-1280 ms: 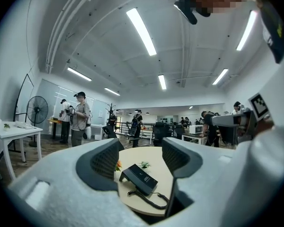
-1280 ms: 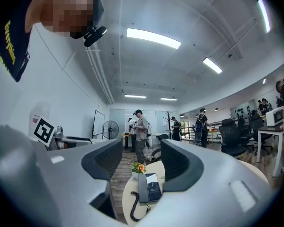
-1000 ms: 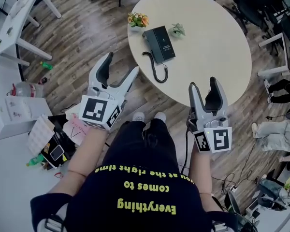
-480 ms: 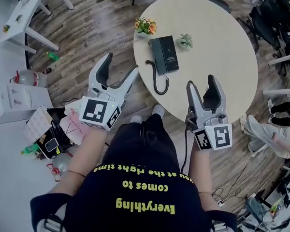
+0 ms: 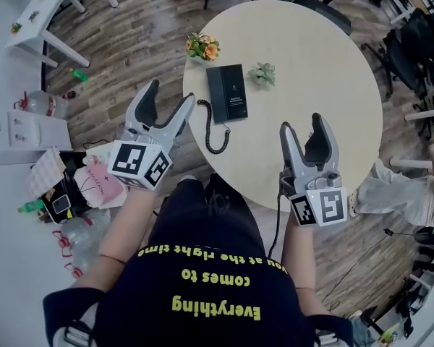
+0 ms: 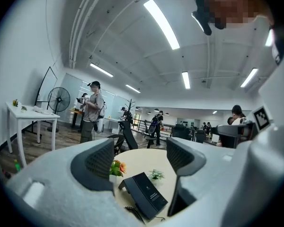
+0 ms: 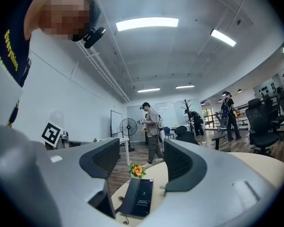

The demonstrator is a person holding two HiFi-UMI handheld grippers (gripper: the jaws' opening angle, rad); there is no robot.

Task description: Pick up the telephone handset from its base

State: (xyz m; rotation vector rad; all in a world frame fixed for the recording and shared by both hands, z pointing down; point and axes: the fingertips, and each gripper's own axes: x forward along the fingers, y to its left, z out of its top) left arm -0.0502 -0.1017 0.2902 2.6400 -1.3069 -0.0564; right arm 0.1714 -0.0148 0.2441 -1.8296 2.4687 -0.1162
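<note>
A dark flat telephone (image 5: pixel 226 92) lies on the round beige table (image 5: pixel 311 63), and its handset rests on the base. Its coiled cord (image 5: pixel 212 127) trails toward the table's near edge. My left gripper (image 5: pixel 168 100) is open and empty, held off the table's left edge, short of the phone. My right gripper (image 5: pixel 302 125) is also open and empty, above the table's near right part. The telephone (image 6: pixel 144 195) shows low between the jaws of the left gripper (image 6: pixel 139 157). The right gripper (image 7: pixel 142 162) frames the telephone (image 7: pixel 138 197) from farther back.
An orange flower pot (image 5: pixel 204 47) and a small green plant (image 5: pixel 262 73) stand just beyond the phone. Bags, bottles and boxes (image 5: pixel 54 194) litter the floor at the left. A white table (image 5: pixel 50 6) stands far left, office chairs (image 5: pixel 419 56) at the right. A person (image 6: pixel 92 110) stands behind.
The view has shifted and the table now lies closer under both grippers. The left gripper has moved a little left. Both grippers stay open and empty.
</note>
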